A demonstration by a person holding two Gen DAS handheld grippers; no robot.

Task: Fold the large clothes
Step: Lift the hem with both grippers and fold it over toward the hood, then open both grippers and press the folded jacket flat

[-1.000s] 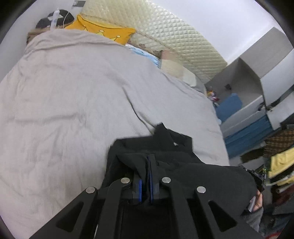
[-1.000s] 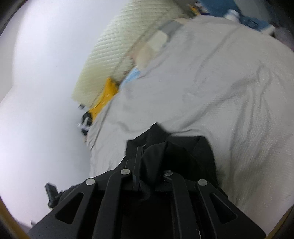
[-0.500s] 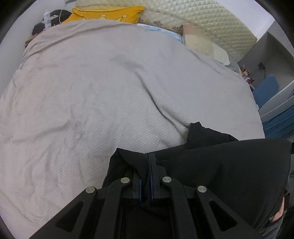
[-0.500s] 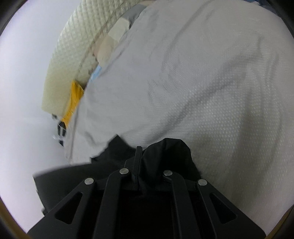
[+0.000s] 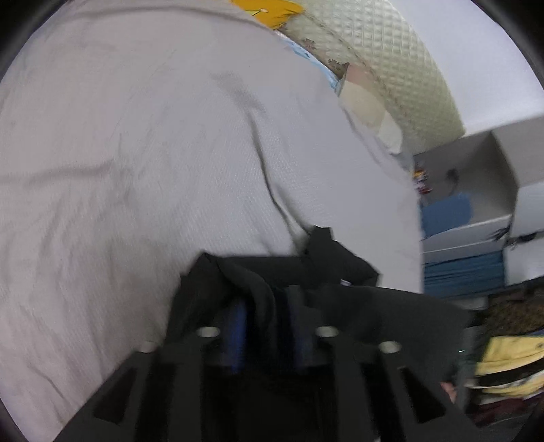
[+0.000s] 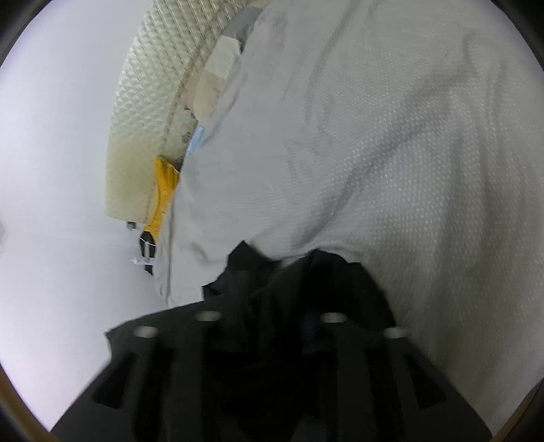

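A black garment [image 5: 340,272] hangs bunched between both grippers, held above a bed covered by a pale grey quilt [image 5: 153,153]. My left gripper [image 5: 268,306] is shut on a fold of the black cloth, which bulges between its blue-padded fingers. The garment stretches away to the right in this view. In the right wrist view the right gripper [image 6: 272,316] is shut on another bunch of the same black garment [image 6: 265,272], with cloth draped over its fingers. The quilt [image 6: 391,153] lies beyond it.
A cream quilted headboard [image 5: 391,57] and a yellow pillow [image 5: 268,10] are at the bed's far end. Grey and blue shelving [image 5: 476,210] stands right of the bed. Yellow and dark clothes [image 5: 503,360] are piled at lower right. A white wall [image 6: 61,170] is on the left.
Both grippers have swung with the garment; the views are blurred. The left view now turns right toward the shelving. The black cloth stays gripped in both.
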